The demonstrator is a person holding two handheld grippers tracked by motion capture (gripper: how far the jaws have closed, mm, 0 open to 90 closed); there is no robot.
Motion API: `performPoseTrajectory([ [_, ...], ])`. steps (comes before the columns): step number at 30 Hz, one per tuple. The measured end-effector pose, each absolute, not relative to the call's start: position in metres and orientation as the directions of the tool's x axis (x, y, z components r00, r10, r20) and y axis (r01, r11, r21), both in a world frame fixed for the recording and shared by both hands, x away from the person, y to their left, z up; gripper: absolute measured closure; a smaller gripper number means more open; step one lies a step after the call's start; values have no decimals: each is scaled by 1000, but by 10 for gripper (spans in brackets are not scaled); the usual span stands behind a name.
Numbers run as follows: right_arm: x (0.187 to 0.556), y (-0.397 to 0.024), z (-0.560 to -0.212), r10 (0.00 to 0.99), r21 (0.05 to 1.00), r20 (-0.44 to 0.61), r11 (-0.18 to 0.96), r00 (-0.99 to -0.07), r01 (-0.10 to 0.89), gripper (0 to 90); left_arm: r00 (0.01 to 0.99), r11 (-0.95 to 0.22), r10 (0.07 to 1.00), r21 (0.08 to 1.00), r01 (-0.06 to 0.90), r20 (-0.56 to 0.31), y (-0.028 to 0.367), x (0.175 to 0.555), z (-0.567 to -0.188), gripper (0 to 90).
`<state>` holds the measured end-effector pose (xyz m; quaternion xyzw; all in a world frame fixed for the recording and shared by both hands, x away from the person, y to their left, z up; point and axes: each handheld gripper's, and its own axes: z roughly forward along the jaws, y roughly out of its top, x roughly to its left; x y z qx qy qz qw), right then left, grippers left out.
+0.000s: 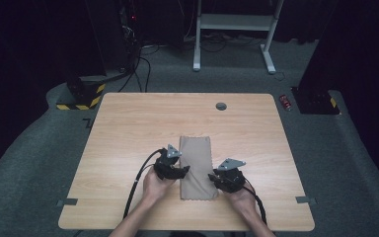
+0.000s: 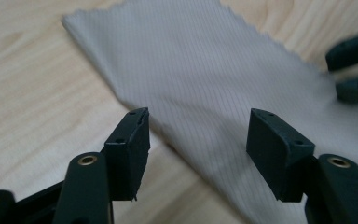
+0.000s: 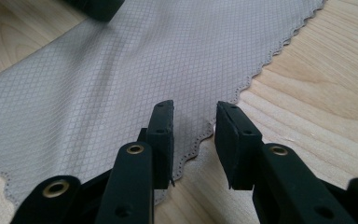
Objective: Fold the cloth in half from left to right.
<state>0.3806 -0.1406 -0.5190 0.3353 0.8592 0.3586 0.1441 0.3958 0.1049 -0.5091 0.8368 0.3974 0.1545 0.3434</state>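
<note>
2 claws are closing in on a flat cloth, nothing gripped yet.

The grey cloth (image 1: 196,167) is lying spread out on the desk (image 1: 128,128), near the person's edge, so any folding or lifting seems not yet begun. The left claw (image 1: 180,171) is standing wide open over the cloth's left edge, 1 jaw above wood and 1 above fabric. The right claw (image 1: 215,177) is partly open at the scalloped right edge, with its jaws straddling the hem and not pinching it.
</note>
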Motion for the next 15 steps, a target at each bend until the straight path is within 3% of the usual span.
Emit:
performPoseTrajectory([
  [11, 381, -141, -519, 680, 713, -15, 521, -733, 469, 652, 623, -470, 782, 689, 551, 35, 118, 381, -515, 403],
  [15, 382, -141, -519, 680, 714, -14, 520, -733, 468, 644, 610, -441, 792, 691, 572, 0, 123, 380, -516, 400],
])
